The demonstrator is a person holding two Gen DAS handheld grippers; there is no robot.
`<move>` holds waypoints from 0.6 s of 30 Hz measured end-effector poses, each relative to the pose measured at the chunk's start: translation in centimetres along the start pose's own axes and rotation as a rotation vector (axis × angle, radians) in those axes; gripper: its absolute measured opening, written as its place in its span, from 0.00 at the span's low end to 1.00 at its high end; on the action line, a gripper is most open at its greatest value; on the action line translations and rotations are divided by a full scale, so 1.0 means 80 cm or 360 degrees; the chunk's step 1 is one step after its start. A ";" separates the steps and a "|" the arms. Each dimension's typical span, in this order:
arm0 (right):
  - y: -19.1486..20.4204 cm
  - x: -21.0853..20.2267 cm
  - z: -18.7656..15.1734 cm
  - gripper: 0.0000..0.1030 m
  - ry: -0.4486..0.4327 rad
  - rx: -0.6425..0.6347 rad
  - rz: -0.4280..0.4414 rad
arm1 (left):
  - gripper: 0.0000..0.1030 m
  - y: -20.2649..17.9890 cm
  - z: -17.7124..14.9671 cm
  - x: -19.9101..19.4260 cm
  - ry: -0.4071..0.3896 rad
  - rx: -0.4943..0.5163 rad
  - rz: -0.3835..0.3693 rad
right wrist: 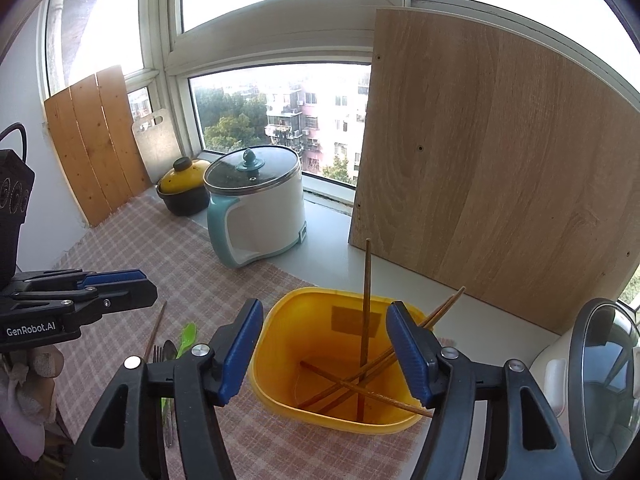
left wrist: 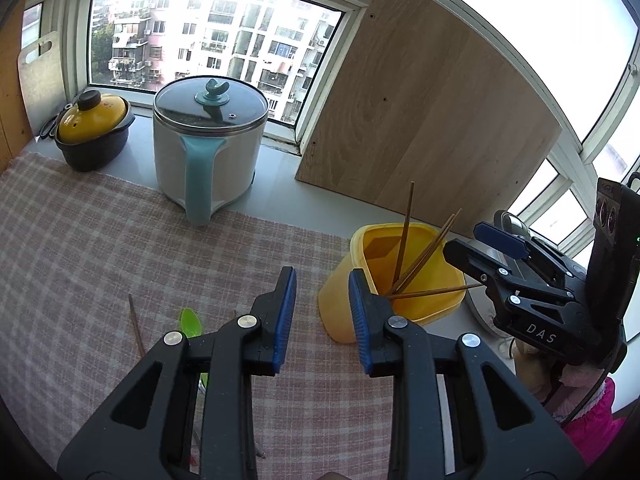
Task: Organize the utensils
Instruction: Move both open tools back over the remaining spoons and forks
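Observation:
A yellow utensil holder [left wrist: 416, 276] [right wrist: 340, 360] stands on the checked cloth with several wooden chopsticks [left wrist: 404, 240] [right wrist: 366, 300] in it. My right gripper [right wrist: 324, 348] is open and empty, right above the holder; it also shows in the left wrist view [left wrist: 486, 252]. My left gripper [left wrist: 322, 316] is open and empty, just left of the holder, and shows in the right wrist view [right wrist: 120, 284]. On the cloth lie a green spoon [left wrist: 191, 322] [right wrist: 187, 338], a loose chopstick [left wrist: 136, 324] [right wrist: 156, 330], a fork [right wrist: 159, 354] and a metal spoon [right wrist: 170, 350].
A white and teal electric pot [left wrist: 210, 144] [right wrist: 256, 204] and a yellow-lidded black pot [left wrist: 94, 132] [right wrist: 185, 190] stand by the window. A wooden board [left wrist: 428, 120] [right wrist: 500, 168] leans behind the holder. An appliance with a glass lid [right wrist: 600, 380] stands at the right.

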State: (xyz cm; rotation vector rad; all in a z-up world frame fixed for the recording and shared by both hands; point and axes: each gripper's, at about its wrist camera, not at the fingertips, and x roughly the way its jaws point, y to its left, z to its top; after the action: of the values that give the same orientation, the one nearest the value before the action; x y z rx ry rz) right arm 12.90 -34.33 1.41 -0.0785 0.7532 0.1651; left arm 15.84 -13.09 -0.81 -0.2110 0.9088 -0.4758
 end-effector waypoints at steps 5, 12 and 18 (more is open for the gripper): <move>0.028 -0.006 -0.006 0.65 0.0010 -0.0025 0.0035 | 0.29 0.038 -0.017 -0.021 0.0012 -0.0010 0.0050; 0.065 -0.013 -0.014 0.65 0.0029 -0.0072 0.0113 | 0.29 0.110 -0.044 -0.049 0.0043 -0.0105 0.0158; 0.098 -0.002 -0.027 0.65 0.0088 -0.0100 0.0174 | 0.29 0.159 -0.077 -0.060 0.0091 -0.0200 0.0207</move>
State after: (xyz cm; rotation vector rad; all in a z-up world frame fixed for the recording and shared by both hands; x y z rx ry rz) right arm 9.91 -26.90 -0.13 -0.1019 0.8078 0.2918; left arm 12.29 0.48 -5.87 -0.2520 1.0027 -0.3059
